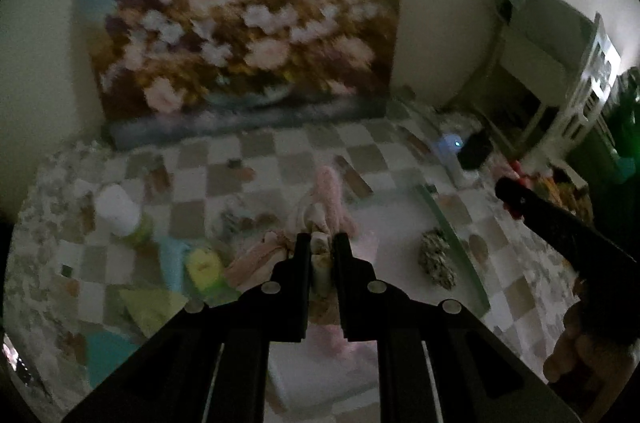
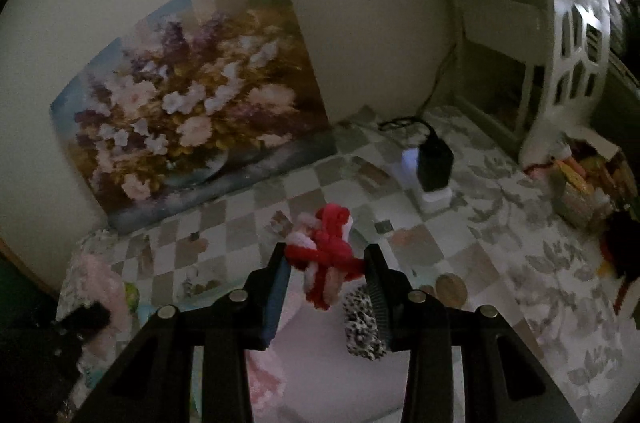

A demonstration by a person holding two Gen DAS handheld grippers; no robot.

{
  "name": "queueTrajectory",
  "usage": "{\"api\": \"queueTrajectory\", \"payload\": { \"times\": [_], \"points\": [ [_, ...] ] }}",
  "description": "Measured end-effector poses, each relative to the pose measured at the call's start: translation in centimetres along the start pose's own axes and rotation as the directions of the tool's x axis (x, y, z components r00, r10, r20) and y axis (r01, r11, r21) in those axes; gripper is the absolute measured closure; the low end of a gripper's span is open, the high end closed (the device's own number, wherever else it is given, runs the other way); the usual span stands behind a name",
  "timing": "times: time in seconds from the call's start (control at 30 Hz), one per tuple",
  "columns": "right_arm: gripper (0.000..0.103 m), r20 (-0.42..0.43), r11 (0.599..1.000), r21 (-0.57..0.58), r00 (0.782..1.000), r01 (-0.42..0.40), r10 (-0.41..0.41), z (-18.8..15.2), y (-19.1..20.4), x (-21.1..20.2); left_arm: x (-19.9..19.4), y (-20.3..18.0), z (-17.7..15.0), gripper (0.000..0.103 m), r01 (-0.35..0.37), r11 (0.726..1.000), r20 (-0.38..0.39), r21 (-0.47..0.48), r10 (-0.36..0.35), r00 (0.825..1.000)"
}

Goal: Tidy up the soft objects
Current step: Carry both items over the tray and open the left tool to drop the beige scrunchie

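Two grippers are each loaded with something soft, which suggests a sorting run caught mid-carry. The left gripper (image 1: 322,243) has its jaws drawn nearly together on a thin fold of pale cream cloth (image 1: 320,249), pinched at its edge so the rest hangs below the fingers; a narrow grip suits a flat, limp thing that would slip out of a wider hold. Just beyond its tips lies a pink fluffy toy (image 1: 330,199) on the checked tablecloth (image 1: 260,159), and to the left a loose heap of cloths in yellow (image 1: 204,265), teal and green looks like the pile being worked through. The right gripper (image 2: 326,263) is clamped on a red and white braided yarn knot (image 2: 326,255), the pads pressing its sides and holding it clear of the table; the jaws stand wider here because the knot is bulky and springy. Below that knot a leopard-print scrunchie (image 2: 362,323) rests on a pale pink tray or board (image 2: 312,351), probably the collecting place, since small soft items already sit there. Both tools point downward over this same middle area, so I judge each piece is on its way to a spot there. A floral painting (image 1: 240,43) leans against the wall behind, and a white shelf unit (image 2: 560,35) stands to the right, both well apart from the work. The light is dim and the left view blurred, so the cream cloth's exact kind cannot be told.
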State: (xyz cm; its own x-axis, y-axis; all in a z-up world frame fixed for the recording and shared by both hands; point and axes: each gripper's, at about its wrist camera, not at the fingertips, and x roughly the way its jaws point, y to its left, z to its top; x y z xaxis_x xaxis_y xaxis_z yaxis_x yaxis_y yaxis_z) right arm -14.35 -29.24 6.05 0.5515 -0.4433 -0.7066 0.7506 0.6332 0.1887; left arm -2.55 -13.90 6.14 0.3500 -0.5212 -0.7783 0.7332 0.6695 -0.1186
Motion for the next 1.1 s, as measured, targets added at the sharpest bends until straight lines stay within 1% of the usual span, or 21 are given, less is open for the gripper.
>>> {"api": "queueTrajectory", "payload": {
  "times": [0.1, 0.2, 0.23, 0.3, 0.43, 0.53, 0.6, 0.7, 0.77, 0.87, 0.93, 0.97, 1.03, 1.07, 1.1],
  "points": [
    [0.063, -0.031, 1.0, 0.007, 0.999, 0.022, -0.022, -0.7, -0.9, 0.8, 1.3, -1.5, -0.6, 0.091, 0.012, 1.0, -0.04, 0.019, -0.012, 0.999],
    [0.063, -0.095, 0.998, 0.018, 0.994, 0.063, -0.061, -1.8, -1.9, 2.4, 3.0, -2.7, -1.4, 0.091, 0.068, 0.998, -0.105, 0.012, -0.067, 0.992],
    [0.063, -0.115, 0.997, 0.024, 0.991, 0.072, -0.068, -2.1, -2.2, 3.0, 3.6, -3.0, -1.7, 0.091, 0.058, 0.998, -0.136, 0.018, -0.055, 0.989],
    [0.063, -0.179, 0.994, 0.043, 0.98, 0.1, -0.09, -2.9, -3.2, 4.5, 5.3, -3.8, -2.5, 0.091, 0.079, 0.997, -0.197, 0.015, -0.074, 0.978],
    [0.063, -0.265, 0.988, 0.055, 0.956, 0.144, -0.124, -4.2, -4.7, 6.6, 7.4, -5.0, -4.0, 0.091, 0.061, 0.997, -0.262, 0.044, -0.047, 0.964],
    [0.063, -0.328, 0.984, 0.063, 0.934, 0.167, -0.137, -5.4, -5.5, 7.9, 8.9, -5.2, -4.9, 0.091, 0.078, 0.997, -0.315, 0.027, -0.066, 0.947],
    [0.063, -0.355, 0.982, 0.064, 0.923, 0.179, -0.145, -5.9, -5.7, 8.4, 10.1, -5.2, -5.7, 0.091, 0.08, 0.997, -0.357, 0.01, -0.071, 0.931],
    [0.063, -0.386, 0.98, 0.069, 0.91, 0.189, -0.149, -6.5, -6.2, 8.7, 11.3, -5.2, -6.6, 0.091, 0.086, 0.996, -0.4, -0.009, -0.082, 0.913],
    [0.063, -0.402, 0.979, 0.07, 0.904, 0.191, -0.148, -6.9, -6.4, 8.8, 11.7, -5.4, -7.0, 0.091, 0.092, 0.996, -0.416, -0.014, -0.09, 0.905],
    [0.062, -0.419, 0.979, 0.072, 0.896, 0.192, -0.145, -7.1, -6.5, 8.8, 11.8, -5.7, -7.2, 0.091, 0.092, 0.996, -0.424, 0.0, -0.083, 0.902],
    [0.06, -0.427, 0.979, 0.073, 0.893, 0.192, -0.144, -7.2, -6.5, 8.8, 11.8, -5.8, -7.1, 0.09, 0.095, 0.996, -0.427, 0.002, -0.085, 0.9],
    [0.06, -0.429, 0.979, 0.072, 0.892, 0.192, -0.144, -7.2, -6.5, 8.8, 11.7, -5.8, -7.1, 0.087, 0.097, 0.995, -0.429, 0.001, -0.087, 0.899],
    [0.06, -0.424, 0.979, 0.072, 0.894, 0.189, -0.141, -7.0, -6.3, 8.5, 11.5, -5.9, -6.8, 0.076, 0.098, 0.995, -0.429, -0.003, -0.089, 0.899],
    [0.059, -0.417, 0.98, 0.074, 0.898, 0.183, -0.136, -6.8, -6.2, 8.4, 11.4, -5.9, -6.6, 0.066, 0.096, 0.995, -0.424, -0.004, -0.088, 0.901],
    [0.059, -0.413, 0.981, 0.076, 0.901, 0.178, -0.132, -6.7, -6.1, 8.2, 11.0, -5.9, -6.4, 0.06, 0.092, 0.996, -0.411, -0.003, -0.085, 0.908]
  ]
}}
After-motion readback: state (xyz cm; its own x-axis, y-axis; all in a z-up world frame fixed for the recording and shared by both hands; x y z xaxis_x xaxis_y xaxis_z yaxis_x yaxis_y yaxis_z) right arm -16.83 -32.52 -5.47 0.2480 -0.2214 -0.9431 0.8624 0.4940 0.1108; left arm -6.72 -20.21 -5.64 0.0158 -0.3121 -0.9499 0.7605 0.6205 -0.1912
